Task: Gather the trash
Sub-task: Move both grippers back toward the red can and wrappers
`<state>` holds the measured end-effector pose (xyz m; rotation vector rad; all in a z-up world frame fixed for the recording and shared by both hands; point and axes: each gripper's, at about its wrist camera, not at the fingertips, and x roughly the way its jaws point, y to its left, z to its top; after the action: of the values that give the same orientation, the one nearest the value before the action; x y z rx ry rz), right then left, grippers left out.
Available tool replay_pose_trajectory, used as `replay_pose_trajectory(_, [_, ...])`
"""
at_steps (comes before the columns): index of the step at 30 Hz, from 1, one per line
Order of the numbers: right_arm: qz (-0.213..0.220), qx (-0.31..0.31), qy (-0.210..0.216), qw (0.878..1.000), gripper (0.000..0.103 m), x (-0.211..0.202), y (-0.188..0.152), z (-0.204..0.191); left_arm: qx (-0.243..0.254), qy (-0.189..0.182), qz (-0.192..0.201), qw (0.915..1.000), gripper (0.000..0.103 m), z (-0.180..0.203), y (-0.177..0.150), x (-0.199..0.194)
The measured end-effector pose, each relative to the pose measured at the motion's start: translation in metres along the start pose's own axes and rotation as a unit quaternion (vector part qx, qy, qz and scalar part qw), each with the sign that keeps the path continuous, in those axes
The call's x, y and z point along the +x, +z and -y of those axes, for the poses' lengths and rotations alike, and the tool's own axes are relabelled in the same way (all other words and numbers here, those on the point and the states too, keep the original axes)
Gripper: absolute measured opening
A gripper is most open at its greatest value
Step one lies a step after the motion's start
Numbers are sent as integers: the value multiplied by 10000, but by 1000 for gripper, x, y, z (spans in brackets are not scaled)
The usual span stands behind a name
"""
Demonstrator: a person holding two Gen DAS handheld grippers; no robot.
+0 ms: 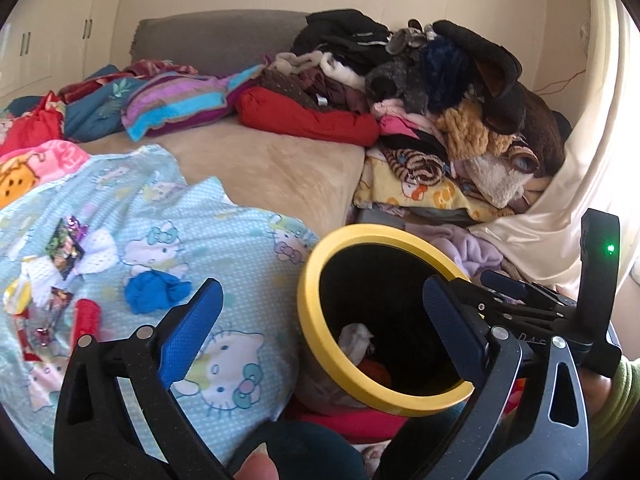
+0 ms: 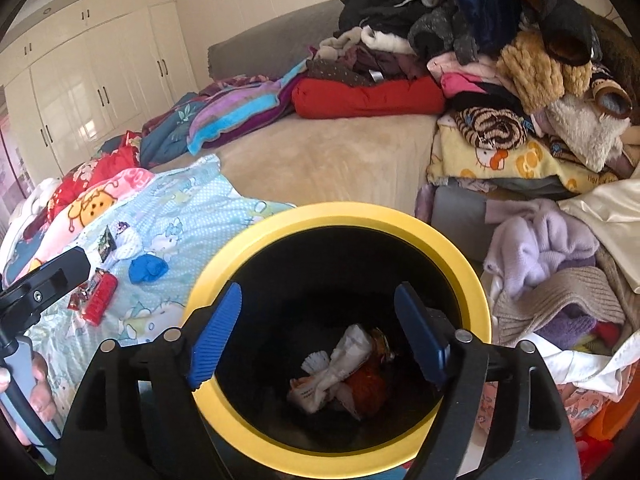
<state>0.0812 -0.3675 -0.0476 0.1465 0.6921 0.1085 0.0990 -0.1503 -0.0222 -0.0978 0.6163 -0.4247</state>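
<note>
A black trash bin with a yellow rim (image 1: pixel 320 264) (image 2: pixel 304 216) stands beside the bed, with crumpled white and orange wrappers (image 2: pixel 344 368) at its bottom. My right gripper (image 2: pixel 316 336) is open and empty, right over the bin's mouth. My left gripper (image 1: pixel 320 328) is open and empty, left of the bin, over the blue Hello Kitty blanket (image 1: pixel 224 240). On that blanket lie a crumpled blue piece (image 1: pixel 154 290) (image 2: pixel 147 269), a red wrapper (image 1: pixel 86 320) (image 2: pixel 100 296), dark snack packets (image 1: pixel 66 246) (image 2: pixel 107 245) and white tissue (image 1: pixel 98 246).
A tall pile of clothes and blankets (image 1: pixel 440 92) (image 2: pixel 520 60) fills the bed's right side. A red cushion (image 1: pixel 304 116) and striped towel (image 1: pixel 180 104) lie at the back. White wardrobes (image 2: pixel 80 80) stand at the left. More clothes (image 2: pixel 552 272) lie right of the bin.
</note>
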Motion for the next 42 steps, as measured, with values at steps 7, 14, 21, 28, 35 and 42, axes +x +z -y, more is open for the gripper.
replay_pose_trajectory(7, [87, -190, 85, 9997, 79, -6, 1, -27, -17, 226, 242, 9995, 92, -12, 2, -19])
replay_pose_trajectory(14, [208, -429, 171, 9987, 81, -10, 0, -57, -207, 431, 383, 9981, 92, -35, 1, -32])
replay_pose_trajectory(21, [244, -536, 361, 9976, 83, -9, 1, -89, -370, 682, 578, 9953, 92, -59, 3, -45])
replay_pose_trajectory(28, [240, -445, 548, 9972, 83, 0, 0, -118, -480, 920, 726, 9919, 92, -83, 4, -58])
replay_pose_trajectory(35, [160, -465, 787, 9957, 83, 14, -1, -153, -662, 1133, 768, 9884, 92, -111, 1, -68])
replay_pose_trajectory(42, [41, -632, 1074, 9922, 83, 28, -2, -193, -860, 1355, 773, 9840, 92, -147, 3, -74])
